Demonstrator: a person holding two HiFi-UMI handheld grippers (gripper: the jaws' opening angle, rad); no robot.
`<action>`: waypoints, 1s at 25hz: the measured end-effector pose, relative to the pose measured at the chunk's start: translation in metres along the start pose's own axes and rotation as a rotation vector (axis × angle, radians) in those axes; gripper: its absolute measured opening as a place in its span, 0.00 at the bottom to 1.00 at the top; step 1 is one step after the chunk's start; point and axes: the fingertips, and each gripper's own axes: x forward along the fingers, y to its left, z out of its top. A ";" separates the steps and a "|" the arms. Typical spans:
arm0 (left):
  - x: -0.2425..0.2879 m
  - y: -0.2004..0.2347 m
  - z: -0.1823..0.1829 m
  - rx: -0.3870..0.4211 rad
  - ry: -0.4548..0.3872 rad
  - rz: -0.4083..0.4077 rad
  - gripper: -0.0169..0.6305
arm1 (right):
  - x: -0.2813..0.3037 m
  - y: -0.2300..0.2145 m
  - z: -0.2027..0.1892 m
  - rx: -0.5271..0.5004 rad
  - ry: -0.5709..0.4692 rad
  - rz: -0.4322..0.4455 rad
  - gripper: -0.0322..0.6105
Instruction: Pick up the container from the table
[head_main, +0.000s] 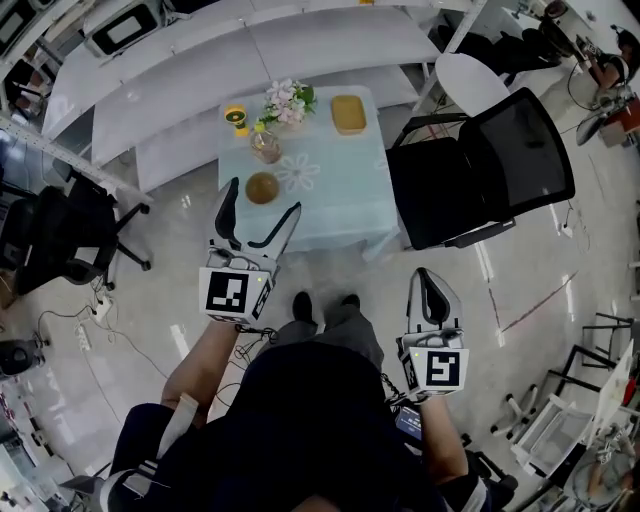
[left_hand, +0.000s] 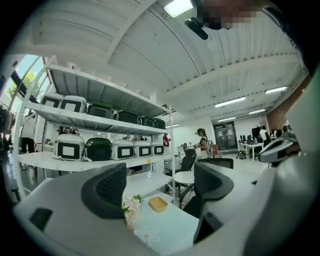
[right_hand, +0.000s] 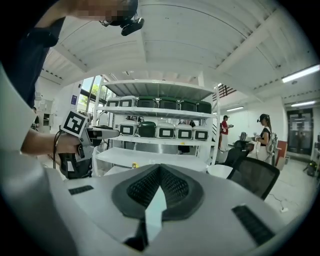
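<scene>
On the glossy table (head_main: 345, 195), a tan rounded container (head_main: 348, 113); left tool (head_main: 265, 199) spread, right tool (head_main: 428, 277) clenched.

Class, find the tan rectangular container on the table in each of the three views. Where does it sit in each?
Head view: container at the far right corner of the table, upper centre.
Left gripper view: container low centre, seen between the open jaws.
Right gripper view: not in it.
Shared landmark: white shelving behind the table, in all three.

The left claw (head_main: 265, 195), jaws apart, hangs at the surface's (head_main: 340, 190) near edge by a brown bowl (head_main: 262, 187). A yellow container (head_main: 348, 114) sits farther back. The right claw's (head_main: 428, 280) jaws are together.
</scene>
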 end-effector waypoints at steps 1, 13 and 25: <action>0.012 0.001 -0.002 0.000 0.004 0.007 0.69 | 0.009 -0.008 0.000 0.001 0.008 0.004 0.05; 0.187 -0.007 -0.064 -0.041 0.099 0.131 0.68 | 0.134 -0.122 0.009 -0.037 -0.022 0.188 0.05; 0.322 0.000 -0.163 -0.072 0.251 0.135 0.67 | 0.210 -0.173 -0.009 -0.043 0.059 0.281 0.05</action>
